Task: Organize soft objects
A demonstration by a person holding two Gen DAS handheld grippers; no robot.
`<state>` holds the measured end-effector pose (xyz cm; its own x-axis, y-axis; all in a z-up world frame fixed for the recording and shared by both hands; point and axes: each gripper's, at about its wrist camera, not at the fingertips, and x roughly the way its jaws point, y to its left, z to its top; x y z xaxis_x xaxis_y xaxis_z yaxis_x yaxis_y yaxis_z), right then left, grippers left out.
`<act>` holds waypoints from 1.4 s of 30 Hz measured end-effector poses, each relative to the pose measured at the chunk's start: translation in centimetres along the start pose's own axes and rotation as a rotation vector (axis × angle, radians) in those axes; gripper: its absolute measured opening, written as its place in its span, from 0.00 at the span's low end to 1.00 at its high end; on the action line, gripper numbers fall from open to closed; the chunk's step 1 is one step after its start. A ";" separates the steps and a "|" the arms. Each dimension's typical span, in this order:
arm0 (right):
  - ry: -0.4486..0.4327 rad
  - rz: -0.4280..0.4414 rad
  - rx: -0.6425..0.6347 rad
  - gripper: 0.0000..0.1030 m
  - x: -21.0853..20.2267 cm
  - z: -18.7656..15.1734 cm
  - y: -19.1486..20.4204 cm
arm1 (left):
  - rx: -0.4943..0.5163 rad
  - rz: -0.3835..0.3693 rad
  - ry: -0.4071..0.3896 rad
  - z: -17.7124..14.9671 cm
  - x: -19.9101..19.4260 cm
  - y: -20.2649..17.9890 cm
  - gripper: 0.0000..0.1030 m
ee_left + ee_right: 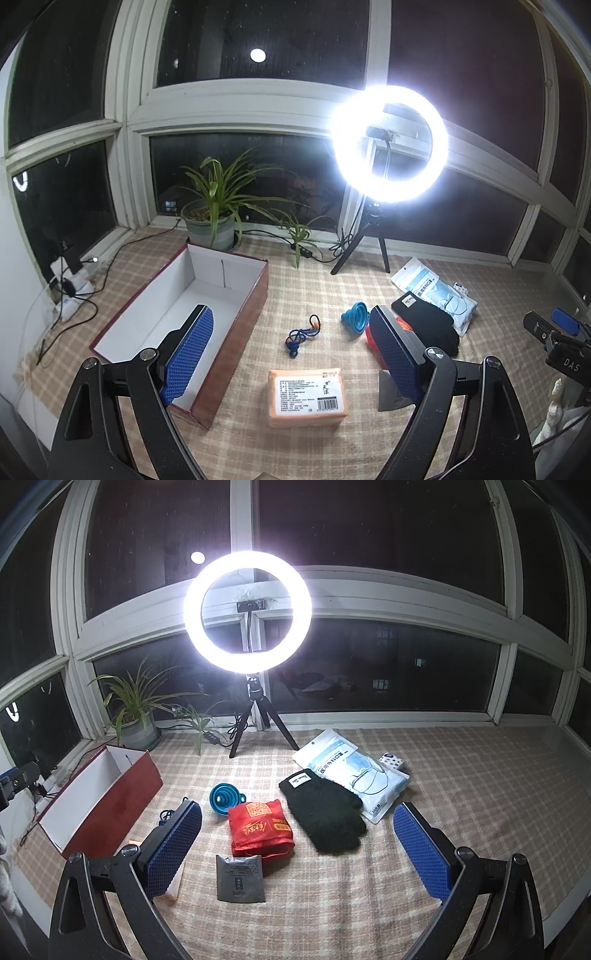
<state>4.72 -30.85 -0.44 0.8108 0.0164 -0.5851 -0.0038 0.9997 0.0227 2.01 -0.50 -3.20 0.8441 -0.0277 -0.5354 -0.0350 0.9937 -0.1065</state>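
Note:
A red-brown box with a white inside stands open on the checked cloth; it also shows in the right wrist view. My left gripper is open above an orange tissue pack and a blue cord. My right gripper is open above a red folded bag, a black glove and a grey sachet. A blue funnel and a bag of face masks lie beyond.
A lit ring light on a tripod stands at the back by the windows. A potted plant stands behind the box. Cables and a power strip lie at the far left. A small dotted box lies by the masks.

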 end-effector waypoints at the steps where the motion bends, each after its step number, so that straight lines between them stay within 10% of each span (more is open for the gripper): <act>1: 0.005 0.010 0.001 1.00 0.2 -0.1 0.0 | -0.004 -0.001 0.007 -0.1 0.2 0.1 0.84; 29: 0.272 0.463 -0.093 0.99 11.2 -2.1 5.4 | -0.209 -0.061 0.284 -8.1 6.6 3.6 0.84; 42: 0.542 0.697 -0.294 0.64 20.8 -4.1 14.0 | -0.301 0.010 0.319 -11.9 5.2 4.5 0.84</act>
<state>19.07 -16.43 -15.63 0.1856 0.5459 -0.8171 -0.5952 0.7241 0.3486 -0.12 2.54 -16.47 0.6372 -0.0975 -0.7645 -0.2361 0.9196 -0.3140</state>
